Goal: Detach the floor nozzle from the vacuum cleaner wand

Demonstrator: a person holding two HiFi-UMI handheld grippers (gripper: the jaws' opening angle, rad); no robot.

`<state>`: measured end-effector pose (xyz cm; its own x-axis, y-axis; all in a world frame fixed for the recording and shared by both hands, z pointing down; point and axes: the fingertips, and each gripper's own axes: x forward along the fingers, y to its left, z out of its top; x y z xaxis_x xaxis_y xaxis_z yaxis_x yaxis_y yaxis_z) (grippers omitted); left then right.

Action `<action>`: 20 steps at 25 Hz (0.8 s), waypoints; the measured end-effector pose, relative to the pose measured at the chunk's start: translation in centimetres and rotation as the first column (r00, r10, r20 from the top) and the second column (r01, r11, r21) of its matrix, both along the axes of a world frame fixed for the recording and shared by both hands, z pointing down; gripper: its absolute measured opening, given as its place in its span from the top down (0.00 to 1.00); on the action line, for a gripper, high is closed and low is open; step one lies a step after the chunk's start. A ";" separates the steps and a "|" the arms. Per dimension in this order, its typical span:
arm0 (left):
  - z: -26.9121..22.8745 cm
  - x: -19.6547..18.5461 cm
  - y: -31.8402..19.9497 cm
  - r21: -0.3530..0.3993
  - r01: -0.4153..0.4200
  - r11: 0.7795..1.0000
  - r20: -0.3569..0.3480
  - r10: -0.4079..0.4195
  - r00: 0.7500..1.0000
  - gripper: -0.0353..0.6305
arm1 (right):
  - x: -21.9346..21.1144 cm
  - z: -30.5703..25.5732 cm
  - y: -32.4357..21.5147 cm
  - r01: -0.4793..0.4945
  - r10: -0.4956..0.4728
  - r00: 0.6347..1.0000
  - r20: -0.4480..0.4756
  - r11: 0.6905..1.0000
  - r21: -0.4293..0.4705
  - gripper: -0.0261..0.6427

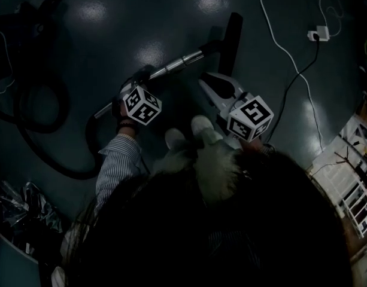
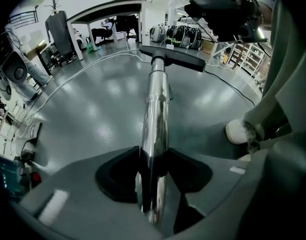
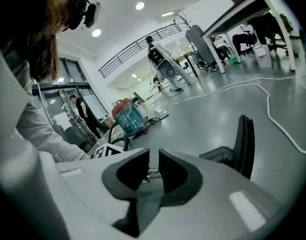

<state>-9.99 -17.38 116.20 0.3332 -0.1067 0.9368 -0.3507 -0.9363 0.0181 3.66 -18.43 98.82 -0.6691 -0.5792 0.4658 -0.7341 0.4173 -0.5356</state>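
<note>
On the left side of the dark floor (image 1: pixel 111 23) lies a black hose (image 1: pixel 64 97) in a loop. Just right of it the left gripper (image 2: pixel 153 170) points steeply down and its two black pads are pressed on the chrome wand (image 2: pixel 156 109), one on each side, so the tube is firmly held. From this grip the wand runs away to the far right and ends in the floor nozzle (image 1: pixel 232 37), a long black bar that is tilted up from the floor. The neck of the nozzle sits on the end of the wand, so I judge that the two are not yet separated. Near and to the right, the right gripper (image 3: pixel 153 171) has its jaws almost together, with only a narrow slit between them, and they grip nothing. It is near the nozzle but does not touch it. The main step, pulling the nozzle off, is still to do.
</note>
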 end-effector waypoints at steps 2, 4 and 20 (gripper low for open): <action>-2.0 -0.3 -0.5 0.016 0.016 1.000 -0.001 -0.016 1.000 0.67 | -0.5 -2.4 0.0 0.017 -0.017 1.000 0.015 1.000 0.023 0.89; -4.1 -0.5 -0.9 0.022 0.032 0.999 -0.004 -0.032 0.999 0.67 | -0.9 -4.9 0.0 0.024 -0.025 0.999 0.032 0.999 0.037 0.89; -29.2 -1.3 -3.7 0.082 0.101 0.992 -0.008 -0.100 0.995 0.67 | -4.2 -32.1 2.8 0.080 -0.093 0.989 0.114 0.990 0.112 0.89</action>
<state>-11.32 -21.08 86.97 0.3205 -0.2162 0.9222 -0.4430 -0.8948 -0.0558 -0.53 -15.59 66.67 -0.7657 -0.5585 0.3190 -0.6266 0.5360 -0.5657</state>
